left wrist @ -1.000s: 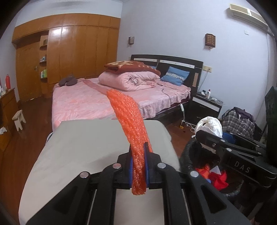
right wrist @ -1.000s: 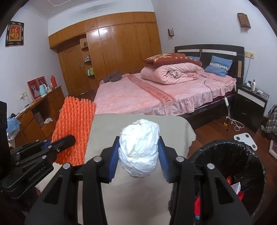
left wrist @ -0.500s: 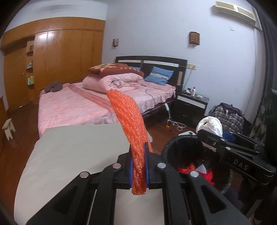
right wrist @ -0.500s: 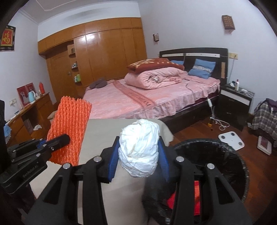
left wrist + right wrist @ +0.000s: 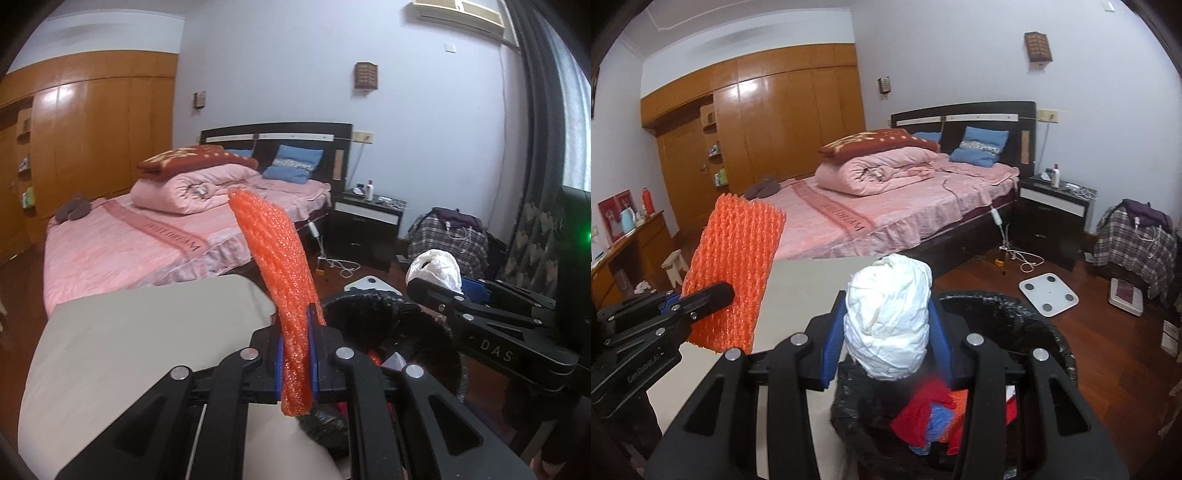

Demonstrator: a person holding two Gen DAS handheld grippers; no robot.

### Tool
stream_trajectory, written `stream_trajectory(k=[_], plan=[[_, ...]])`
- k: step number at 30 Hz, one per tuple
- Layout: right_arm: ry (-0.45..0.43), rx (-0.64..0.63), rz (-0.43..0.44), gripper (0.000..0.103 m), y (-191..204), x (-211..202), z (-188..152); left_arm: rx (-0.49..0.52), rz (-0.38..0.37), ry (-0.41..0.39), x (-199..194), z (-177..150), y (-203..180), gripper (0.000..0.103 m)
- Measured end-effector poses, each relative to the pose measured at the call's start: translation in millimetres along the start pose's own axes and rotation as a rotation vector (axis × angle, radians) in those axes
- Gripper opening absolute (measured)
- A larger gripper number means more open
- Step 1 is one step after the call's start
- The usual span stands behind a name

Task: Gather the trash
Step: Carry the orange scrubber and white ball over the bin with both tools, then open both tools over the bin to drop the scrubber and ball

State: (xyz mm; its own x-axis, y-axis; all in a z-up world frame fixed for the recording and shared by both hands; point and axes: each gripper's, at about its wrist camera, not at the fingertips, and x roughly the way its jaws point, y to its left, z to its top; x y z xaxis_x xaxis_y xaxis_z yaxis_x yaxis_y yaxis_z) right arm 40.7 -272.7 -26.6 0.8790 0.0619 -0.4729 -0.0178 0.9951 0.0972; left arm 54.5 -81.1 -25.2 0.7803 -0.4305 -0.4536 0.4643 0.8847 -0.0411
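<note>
Trash in both grippers, held above the edge of a table. Orange foam netting [image 5: 280,266], a soft, knobbly mesh sleeve flattened into a long strip, pinched between the blue pads of the left gripper [image 5: 295,347], jaws pressed nearly together on it; strip rising toward 12 o'clock and curling slightly left at its tip, short ragged end hanging below the pads. Same netting seen broadside from the right wrist view as a wide ribbed rectangle [image 5: 735,266] at 9 o'clock.

White crumpled paper wad [image 5: 888,317], lumpy and egg-shaped with creased, matte folds, clamped between the blue pads of the right gripper [image 5: 886,332], jaws part-way apart around its width. From the left wrist view, same wad [image 5: 439,266] at 3 o'clock, perched at the tip of the black right gripper.

Round bin [image 5: 1045,332] lined with a glossy, wrinkled black bag, just below and beyond the right gripper at 5 o'clock, standing on the floor just beside the table; inside, red, blue and orange scraps (shapes too blurred to name). Bin rim [image 5: 369,299] dark and blurred in the left view, just right of the netting.

Table [image 5: 147,332] covered in smooth beige cloth with a rounded corner. Beyond, at 12 o'clock, bed [image 5: 886,214] with pink textured spread and folded quilt.
</note>
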Motion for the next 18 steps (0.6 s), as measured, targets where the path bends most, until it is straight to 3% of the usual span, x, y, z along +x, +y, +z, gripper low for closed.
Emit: stream_trajectory(k=[18], plan=[[0.007, 0.052, -0.114, 0.041, -57.5, 8.3, -9.8, 0.049, -0.095, 0.024, 51.4, 3.2, -36.1, 0.010]])
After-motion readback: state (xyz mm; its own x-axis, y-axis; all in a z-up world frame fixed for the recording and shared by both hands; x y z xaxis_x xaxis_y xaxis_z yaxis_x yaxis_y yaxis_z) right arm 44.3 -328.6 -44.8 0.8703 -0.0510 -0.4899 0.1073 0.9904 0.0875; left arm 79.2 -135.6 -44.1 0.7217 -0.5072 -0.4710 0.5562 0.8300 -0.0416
